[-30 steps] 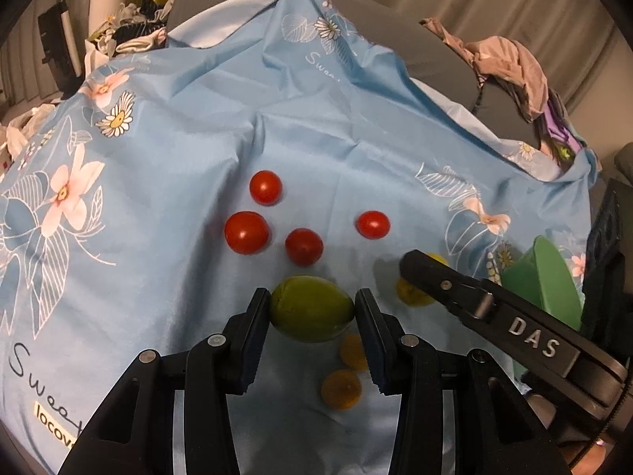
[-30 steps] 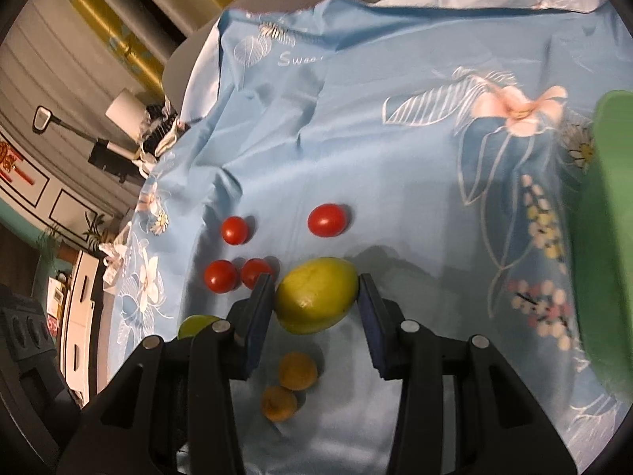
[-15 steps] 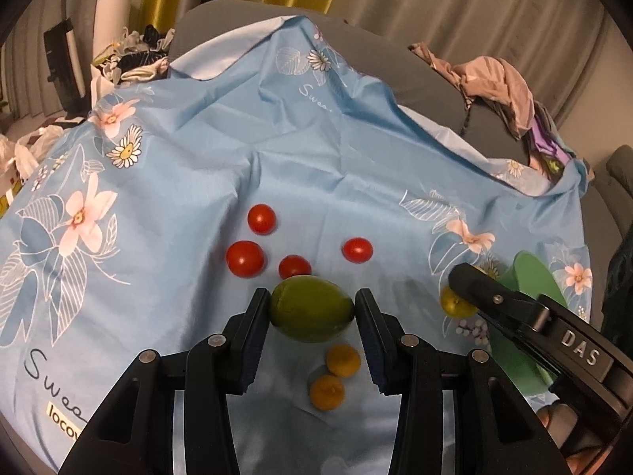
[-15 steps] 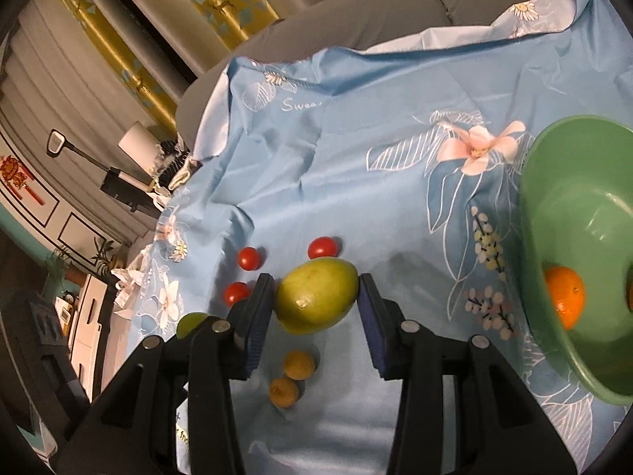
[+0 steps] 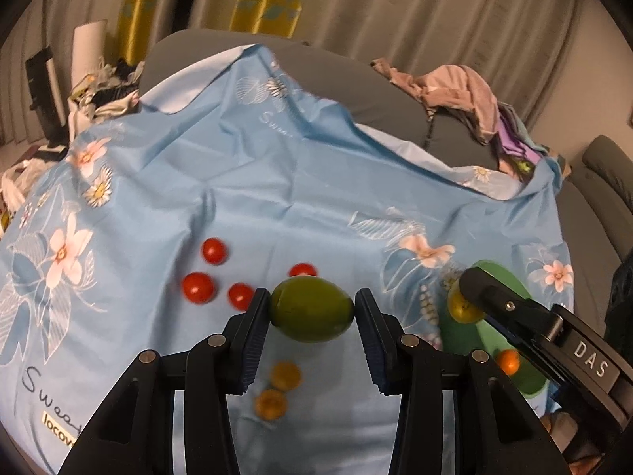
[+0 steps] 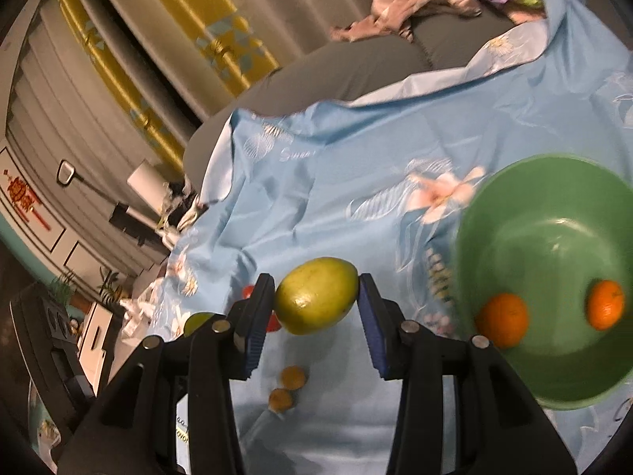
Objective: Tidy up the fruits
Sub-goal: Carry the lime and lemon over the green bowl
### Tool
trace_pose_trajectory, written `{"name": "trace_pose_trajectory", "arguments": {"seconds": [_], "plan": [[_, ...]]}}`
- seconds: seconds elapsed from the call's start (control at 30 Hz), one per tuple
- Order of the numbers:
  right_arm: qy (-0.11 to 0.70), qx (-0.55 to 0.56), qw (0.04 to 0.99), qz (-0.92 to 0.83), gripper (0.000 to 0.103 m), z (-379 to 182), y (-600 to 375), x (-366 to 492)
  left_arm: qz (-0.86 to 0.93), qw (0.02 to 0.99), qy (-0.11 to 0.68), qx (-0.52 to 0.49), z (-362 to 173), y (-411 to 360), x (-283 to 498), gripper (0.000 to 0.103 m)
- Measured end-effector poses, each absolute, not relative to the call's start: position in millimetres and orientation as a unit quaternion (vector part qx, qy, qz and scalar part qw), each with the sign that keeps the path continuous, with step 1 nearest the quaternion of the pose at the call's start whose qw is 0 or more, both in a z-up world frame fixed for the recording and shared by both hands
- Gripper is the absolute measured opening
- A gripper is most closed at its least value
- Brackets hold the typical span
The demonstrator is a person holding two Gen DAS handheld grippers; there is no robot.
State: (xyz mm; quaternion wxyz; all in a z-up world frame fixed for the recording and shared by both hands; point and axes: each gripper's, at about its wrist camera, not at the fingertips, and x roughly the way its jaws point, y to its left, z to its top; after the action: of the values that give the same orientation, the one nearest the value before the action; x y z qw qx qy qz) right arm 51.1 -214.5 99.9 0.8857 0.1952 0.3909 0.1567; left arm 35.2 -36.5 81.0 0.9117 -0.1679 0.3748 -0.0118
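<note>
While both fruits hang clear of the cloth, I have a dark green mango pinched in the left gripper and a yellow-green mango pinched in the right gripper — each set of tongs closed only as far as the fruit's width, pads touching its two ends. Each long axis lies crosswise, spanning from pad to pad. The green bowl sits to my right with two oranges inside; the right tongs are much nearer it, the left well off. On the blue floral cloth below lie red tomatoes and two small orange fruits — so I judge the right goes first.
</note>
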Motion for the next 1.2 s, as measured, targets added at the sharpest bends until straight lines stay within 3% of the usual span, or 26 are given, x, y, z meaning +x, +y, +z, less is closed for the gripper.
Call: {"name": "trace_pose_trajectory", "arguments": {"seconds": [0.7,1.2], "plan": [[0.334,0.242,0.909,0.059,0.043,118.6,-303.6,29.5,-0.087,0.928,0.34,-0.126,116.6,-122.5,56.3,0.044],[0.326,0.263,0.908,-0.015,0.043,114.6,-351.5,15.8,-0.145,0.917,0.356,-0.105,109.9,-178.1,65.2,0.044]]}}
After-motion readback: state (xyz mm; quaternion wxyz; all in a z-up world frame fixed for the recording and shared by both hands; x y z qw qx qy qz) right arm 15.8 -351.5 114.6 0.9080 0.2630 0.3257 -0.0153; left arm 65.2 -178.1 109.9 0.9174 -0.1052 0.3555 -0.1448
